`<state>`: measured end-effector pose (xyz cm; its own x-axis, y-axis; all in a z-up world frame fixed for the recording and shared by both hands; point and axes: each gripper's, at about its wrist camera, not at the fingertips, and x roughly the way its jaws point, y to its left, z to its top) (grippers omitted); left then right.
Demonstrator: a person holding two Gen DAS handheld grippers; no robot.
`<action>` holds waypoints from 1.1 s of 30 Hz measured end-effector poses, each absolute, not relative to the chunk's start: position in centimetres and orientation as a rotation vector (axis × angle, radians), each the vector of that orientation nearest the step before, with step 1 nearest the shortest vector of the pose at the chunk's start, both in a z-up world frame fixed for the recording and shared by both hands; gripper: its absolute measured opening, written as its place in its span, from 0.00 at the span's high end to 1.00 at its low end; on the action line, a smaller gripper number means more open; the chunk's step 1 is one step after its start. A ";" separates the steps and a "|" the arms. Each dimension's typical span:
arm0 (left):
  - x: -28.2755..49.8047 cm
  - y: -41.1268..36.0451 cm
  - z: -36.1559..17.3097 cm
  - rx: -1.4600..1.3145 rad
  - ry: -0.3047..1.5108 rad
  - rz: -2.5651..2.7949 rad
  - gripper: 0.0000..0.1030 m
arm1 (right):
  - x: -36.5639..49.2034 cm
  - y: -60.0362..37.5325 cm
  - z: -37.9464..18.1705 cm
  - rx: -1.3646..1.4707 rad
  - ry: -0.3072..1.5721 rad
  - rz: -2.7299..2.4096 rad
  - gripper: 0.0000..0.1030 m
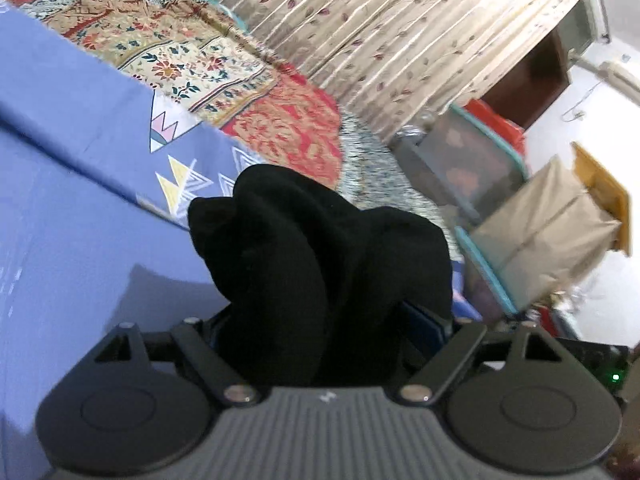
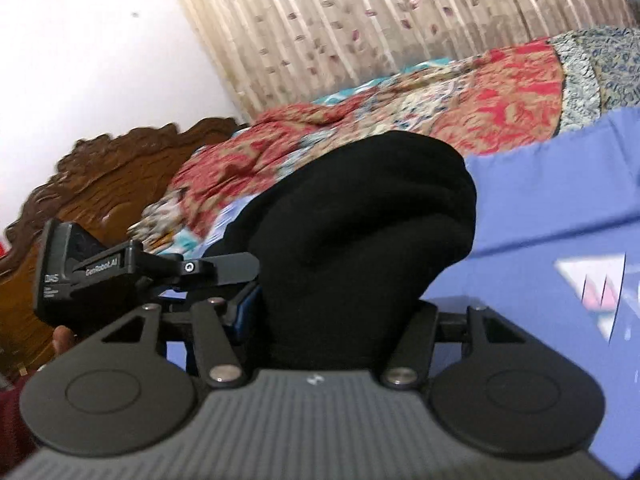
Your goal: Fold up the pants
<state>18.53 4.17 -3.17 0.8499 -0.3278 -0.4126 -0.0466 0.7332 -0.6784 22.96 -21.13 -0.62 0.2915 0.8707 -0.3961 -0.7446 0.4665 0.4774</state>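
Note:
The black pants (image 1: 320,240) bulge up in a thick bunch between the jaws of my left gripper (image 1: 328,312), which is shut on the cloth. Only slivers of its blue pads (image 1: 434,320) show beside the fabric. In the right wrist view another bunch of the black pants (image 2: 360,208) fills my right gripper (image 2: 340,308), also shut on it. Both bunches stand above the blue bed sheet (image 1: 60,220). The body of the left gripper (image 2: 80,276) shows to the left of the right one, with a person's hand (image 2: 62,338) under it. Cloth hides the fingertips.
A red and cream patterned quilt (image 1: 180,52) (image 2: 440,96) lies across the far side of the bed, in front of a leaf-print curtain (image 1: 400,20). A carved wooden headboard (image 2: 80,184) stands at the left. Plastic storage bins (image 1: 472,164) and a wrapped box (image 1: 548,232) crowd the bedside.

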 end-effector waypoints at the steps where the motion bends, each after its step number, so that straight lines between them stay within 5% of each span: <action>1: 19.7 4.4 -3.9 -0.736 0.565 -0.149 0.18 | 24.0 -20.8 -1.3 0.225 0.684 1.074 0.42; 6: 23.3 3.8 -9.8 -0.682 0.728 -0.053 0.17 | 28.3 -20.5 -7.6 0.263 0.870 0.964 0.41; 9: 23.1 3.1 -10.7 -0.655 0.727 0.001 0.05 | 29.0 -21.2 -9.9 0.369 0.938 0.915 0.37; 12: 23.0 3.0 -10.1 -0.665 0.750 0.023 0.02 | 28.4 -21.3 -9.7 0.363 0.937 0.843 0.12; 22: 15.3 -0.8 -5.2 -0.491 0.697 0.169 0.03 | 22.7 -25.5 -8.0 0.275 0.866 0.709 0.11; 33: 6.4 -7.2 -9.2 -0.352 0.911 0.277 0.04 | 14.0 -26.5 -9.0 -0.007 0.885 0.658 0.11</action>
<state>6.38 -7.22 -9.15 0.5845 0.0844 -0.8070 -0.3787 0.9080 -0.1793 14.03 -26.54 -8.95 0.4511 0.5296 -0.7184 -0.5350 0.8047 0.2574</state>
